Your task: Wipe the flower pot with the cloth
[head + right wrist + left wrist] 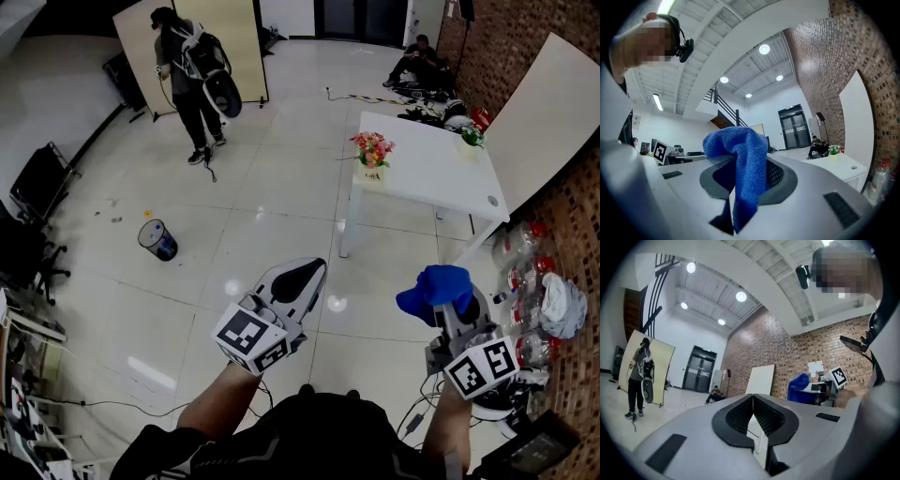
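Right gripper (457, 305) clamps the blue terry cloth (433, 287), left gripper (310, 272) is pinched empty, and the small pale flower pot of pink blooms (371, 172) sits well ahead, slightly left, on the white table's (427, 159) corner.

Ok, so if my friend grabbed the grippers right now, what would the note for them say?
Left gripper: jaws shut, nothing between them, held out level.
Right gripper: jaws shut on the blue cloth, which bunches up above them.
Flower pot: stands with pink flowers near the closer left corner of the white table, across the floor from both grippers.
Done: the cloth is in the grip.
Left: walk over to the table, probably steady the pot with the left gripper, and wipe it with the cloth. The pot is not yet touched.
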